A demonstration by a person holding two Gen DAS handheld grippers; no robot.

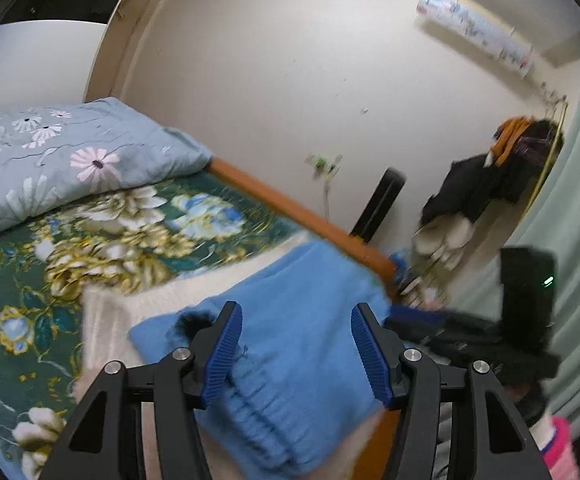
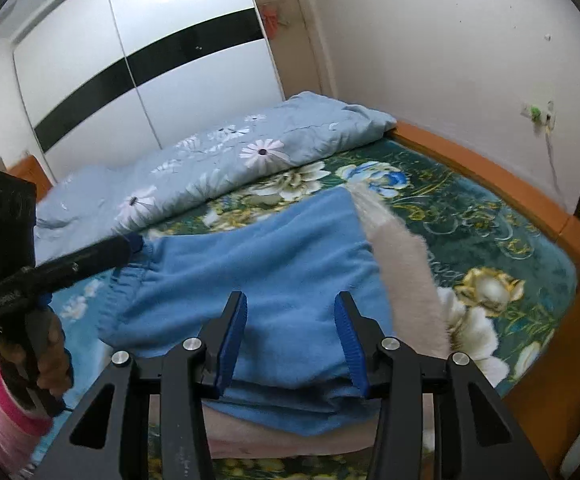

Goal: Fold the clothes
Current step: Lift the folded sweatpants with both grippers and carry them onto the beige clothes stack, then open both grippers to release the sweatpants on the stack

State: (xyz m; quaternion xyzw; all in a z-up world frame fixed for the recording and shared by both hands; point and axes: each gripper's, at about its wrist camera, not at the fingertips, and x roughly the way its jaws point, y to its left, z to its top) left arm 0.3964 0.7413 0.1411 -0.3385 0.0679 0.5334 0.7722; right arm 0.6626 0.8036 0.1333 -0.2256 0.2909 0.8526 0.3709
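A blue fleece garment [image 2: 258, 264] lies spread on the bed over a white fluffy garment [image 2: 405, 264]. My right gripper [image 2: 291, 308] is open just above the blue garment's near edge. My left gripper [image 1: 295, 320] is open over the blue garment [image 1: 290, 320], above its ribbed hem. In the right wrist view the left gripper [image 2: 136, 242] reaches from the left, its tip at the garment's far left edge. The white garment [image 1: 130, 300] shows under the blue one.
The bed has a green floral blanket [image 2: 469, 216] and an orange wooden frame [image 2: 489, 168]. A pale blue floral duvet [image 2: 250, 148] lies at the far side. A wardrobe [image 2: 130, 60] stands behind. Clothes hang on a rack [image 1: 501, 176] by the wall.
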